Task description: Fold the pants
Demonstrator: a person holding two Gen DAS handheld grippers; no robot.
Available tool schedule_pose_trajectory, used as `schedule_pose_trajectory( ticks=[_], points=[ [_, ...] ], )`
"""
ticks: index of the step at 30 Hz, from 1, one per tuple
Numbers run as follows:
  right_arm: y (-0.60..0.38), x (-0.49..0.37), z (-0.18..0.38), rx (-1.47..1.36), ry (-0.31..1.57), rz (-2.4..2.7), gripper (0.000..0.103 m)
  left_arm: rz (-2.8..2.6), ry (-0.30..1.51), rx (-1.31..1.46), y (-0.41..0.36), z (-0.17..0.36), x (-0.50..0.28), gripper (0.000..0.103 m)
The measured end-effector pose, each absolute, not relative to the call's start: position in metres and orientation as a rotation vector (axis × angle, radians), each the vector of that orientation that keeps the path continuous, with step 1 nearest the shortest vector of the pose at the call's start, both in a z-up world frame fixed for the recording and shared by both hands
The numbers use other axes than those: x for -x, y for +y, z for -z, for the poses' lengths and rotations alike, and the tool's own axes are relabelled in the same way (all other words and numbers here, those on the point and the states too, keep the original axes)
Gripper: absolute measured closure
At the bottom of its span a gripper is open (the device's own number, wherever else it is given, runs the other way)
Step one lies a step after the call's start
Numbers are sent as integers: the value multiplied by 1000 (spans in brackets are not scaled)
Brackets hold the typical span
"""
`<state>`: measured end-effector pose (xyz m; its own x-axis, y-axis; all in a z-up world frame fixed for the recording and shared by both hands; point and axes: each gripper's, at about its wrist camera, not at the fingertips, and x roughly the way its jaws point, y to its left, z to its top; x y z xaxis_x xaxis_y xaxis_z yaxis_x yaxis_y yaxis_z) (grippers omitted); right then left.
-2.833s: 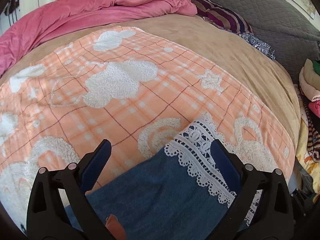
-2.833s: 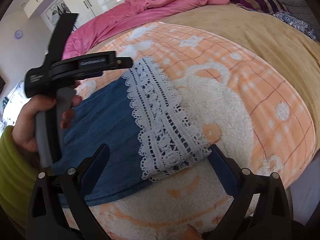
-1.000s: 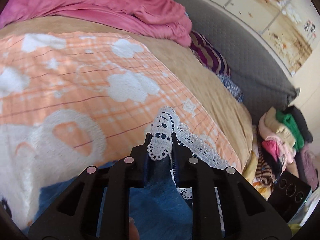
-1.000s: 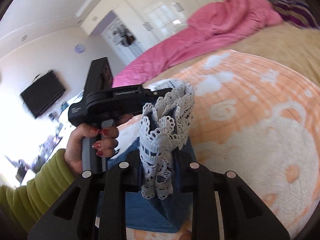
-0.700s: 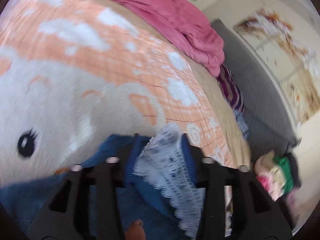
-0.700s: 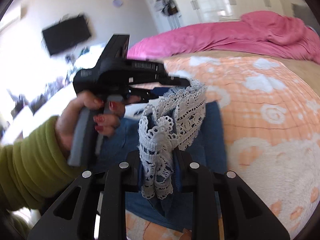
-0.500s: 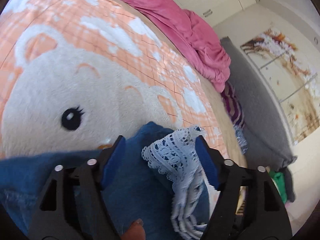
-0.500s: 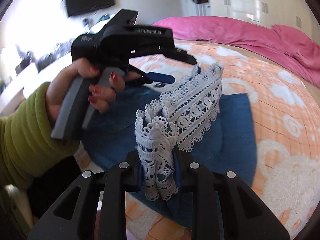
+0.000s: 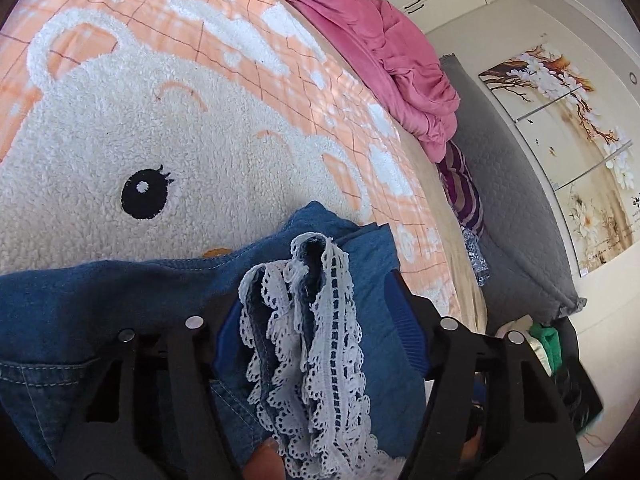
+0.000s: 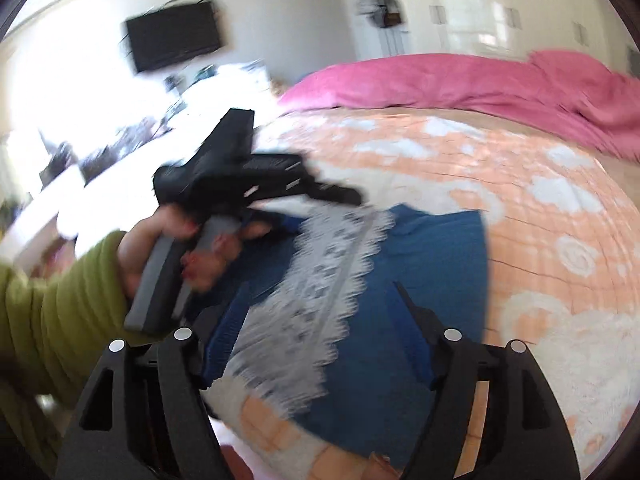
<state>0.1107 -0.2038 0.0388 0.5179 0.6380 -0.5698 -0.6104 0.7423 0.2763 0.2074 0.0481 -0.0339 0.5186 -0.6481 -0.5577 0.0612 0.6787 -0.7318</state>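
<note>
Blue denim pants [image 9: 92, 292] with a white lace hem [image 9: 320, 344] lie folded over on an orange blanket [image 9: 168, 68]. In the left wrist view the left gripper [image 9: 308, 316] is open, its jaws wide on either side of the bunched lace hem. In the right wrist view the right gripper [image 10: 320, 336] is open above the lace hem [image 10: 324, 276], which lies spread across the blue denim [image 10: 436, 256]. The left gripper [image 10: 240, 184], held by a hand in a green sleeve, also shows in the right wrist view, at the far end of the lace.
A pink quilt [image 9: 372, 32] is heaped at the far side of the bed, with a grey headboard [image 9: 516, 208] and a striped pillow [image 9: 460, 188] beyond. A pile of clothes [image 9: 548, 340] sits off the bed's right edge. A TV [image 10: 176, 40] hangs on the wall.
Both grippers were shut on the lace hem and carried it over the pants toward the waist end. The left opened first, then the right, and the hem now lies on the denim.
</note>
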Motion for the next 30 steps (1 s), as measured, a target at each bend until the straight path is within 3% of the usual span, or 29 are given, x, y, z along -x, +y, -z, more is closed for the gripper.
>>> schedule_pose_trajectory(
  ticks=[2, 7, 12, 15, 16, 18, 19, 21, 30],
  points=[
    [-221, -136, -43, -135, 728, -683, 27, 483, 935, 714, 47, 34, -209, 49],
    [-225, -200, -36, -38, 838, -468, 27, 493, 937, 674, 41, 36, -217, 65],
    [-226, -259, -5, -185, 992, -496, 27, 504, 931, 653, 38, 35, -218, 68],
    [-218, -276, 11, -223, 1089, -554, 29, 515, 930, 627, 35, 32, -218, 79],
    [-215, -272, 12, -230, 1095, -559, 34, 517, 926, 616, 33, 31, -218, 83],
    [-207, -269, 18, -232, 1121, -614, 72, 517, 917, 593, 31, 28, -217, 84],
    [-205, -265, 16, -206, 1108, -606, 75, 516, 914, 585, 29, 27, -217, 86],
    [-206, -257, 9, -188, 1054, -608, 90, 526, 899, 580, 27, 23, -216, 86],
    [-220, -260, -8, -164, 919, -540, 92, 450, 825, 426, 4, 6, -227, 86]
  ],
)
